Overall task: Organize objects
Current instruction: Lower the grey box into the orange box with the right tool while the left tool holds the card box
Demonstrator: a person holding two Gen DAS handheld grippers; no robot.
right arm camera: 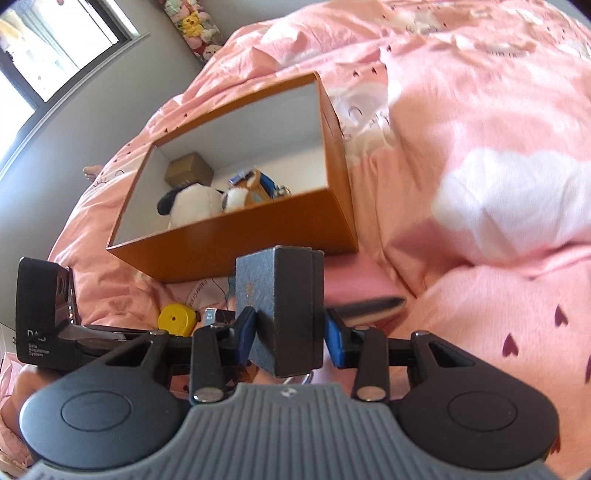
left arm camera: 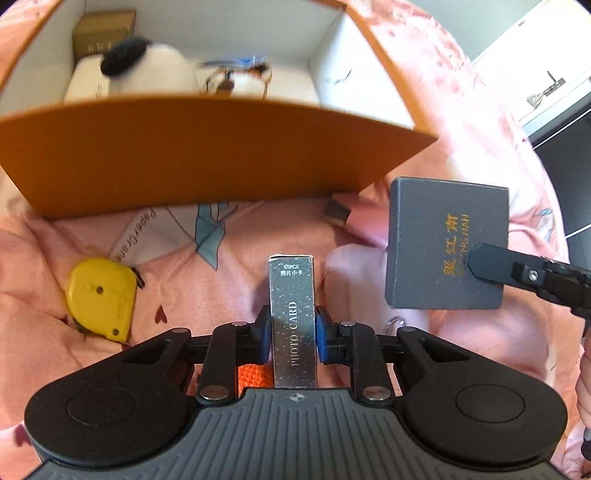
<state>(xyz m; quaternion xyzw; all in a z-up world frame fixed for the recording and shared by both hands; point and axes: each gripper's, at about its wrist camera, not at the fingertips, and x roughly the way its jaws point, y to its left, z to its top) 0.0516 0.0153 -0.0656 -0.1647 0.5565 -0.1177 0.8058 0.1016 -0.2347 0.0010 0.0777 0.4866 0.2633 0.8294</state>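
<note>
My left gripper (left arm camera: 291,338) is shut on a slim silver box (left arm camera: 293,317) marked PHOTO CARD, its blue pads pressing both long sides. My right gripper (right arm camera: 290,330) is shut on a dark grey square box (right arm camera: 284,306), which also shows at the right of the left wrist view as the grey box (left arm camera: 445,243) with gold lettering. Both are held above the pink bedding. The open orange storage box (left arm camera: 207,147) lies just ahead, and the same orange box (right arm camera: 236,243) appears in the right wrist view. Inside it are a black-and-white plush (left arm camera: 147,70), a brown carton (left arm camera: 101,33) and a smaller plush.
A yellow tape measure (left arm camera: 101,297) lies on the pink bedding (left arm camera: 221,295) at the left. A pink flat item (right arm camera: 354,278) sits beside the orange box. An orange knitted piece (left arm camera: 251,376) peeks out under the left gripper. A window (right arm camera: 44,48) and a grey wall are beyond the bed.
</note>
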